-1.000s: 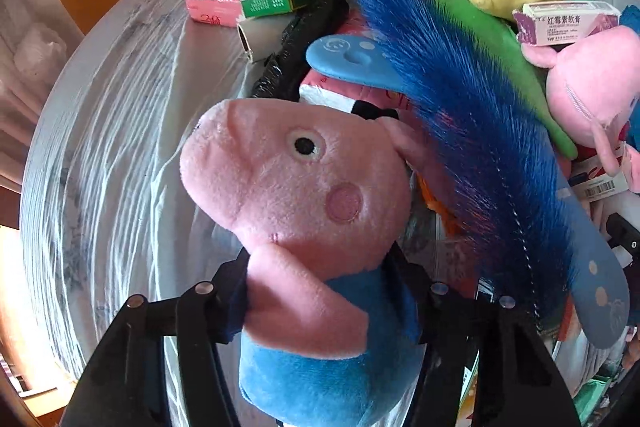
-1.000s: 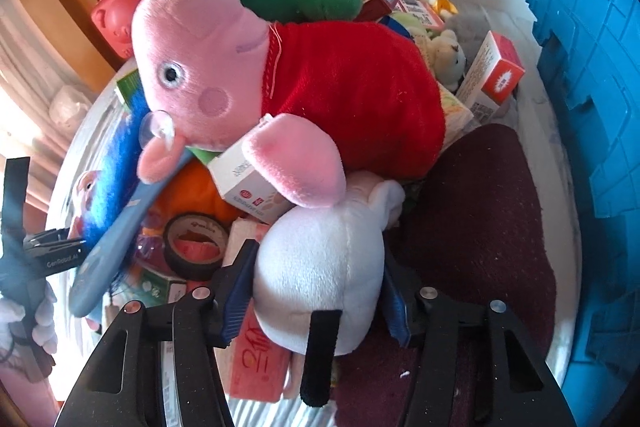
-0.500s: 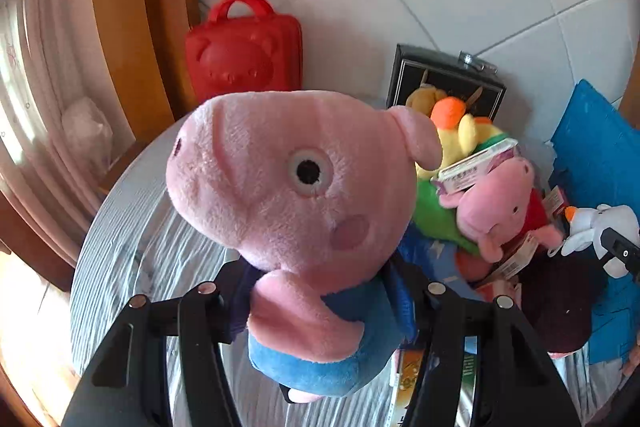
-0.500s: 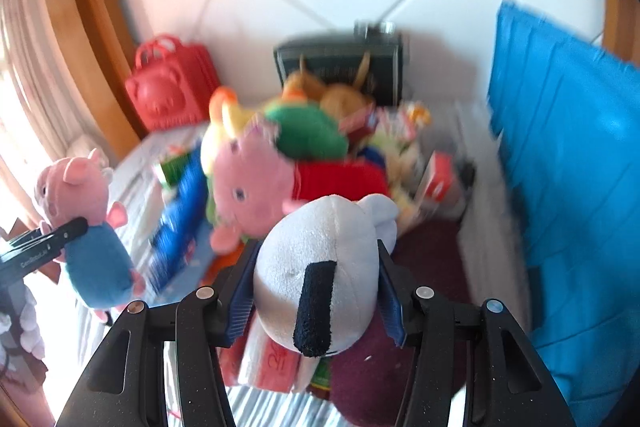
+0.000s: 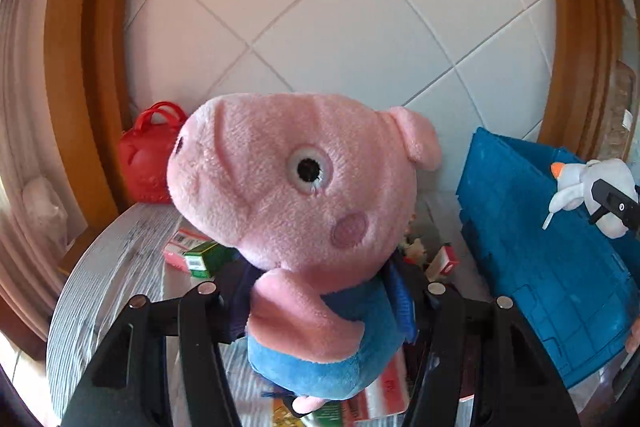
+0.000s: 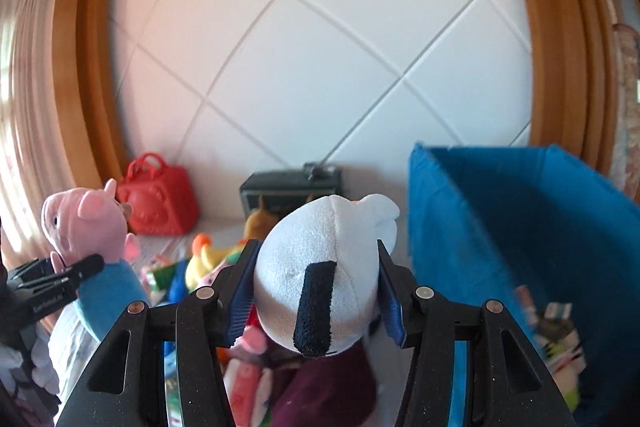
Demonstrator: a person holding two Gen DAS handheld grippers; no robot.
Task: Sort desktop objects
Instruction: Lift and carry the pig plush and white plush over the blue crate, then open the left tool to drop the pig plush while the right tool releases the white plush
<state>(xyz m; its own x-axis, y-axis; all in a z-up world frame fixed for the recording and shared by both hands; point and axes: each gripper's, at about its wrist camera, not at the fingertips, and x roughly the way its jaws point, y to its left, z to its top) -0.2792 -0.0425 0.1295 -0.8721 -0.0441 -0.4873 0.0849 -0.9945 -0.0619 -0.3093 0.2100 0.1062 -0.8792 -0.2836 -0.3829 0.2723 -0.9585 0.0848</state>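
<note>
Legible text: none. Small white lettering on the left gripper (image 6: pixel 60 283) body, too blurred to read. Print on boxes (image 5: pixel 200 255) likewise illegible.

Pink pig plush (image 5: pixel 304 187) in blue clothes; white plush (image 6: pixel 320 267) with black strip – blue bin (image 6: pixel 520 227) at three o'clock, red bag (image 6: pixel 160 203) at ten.

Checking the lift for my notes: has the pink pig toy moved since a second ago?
Yes. The pink pig toy, clamped in the left gripper, has risen off the table; it now shows against the wall tiles.
</note>
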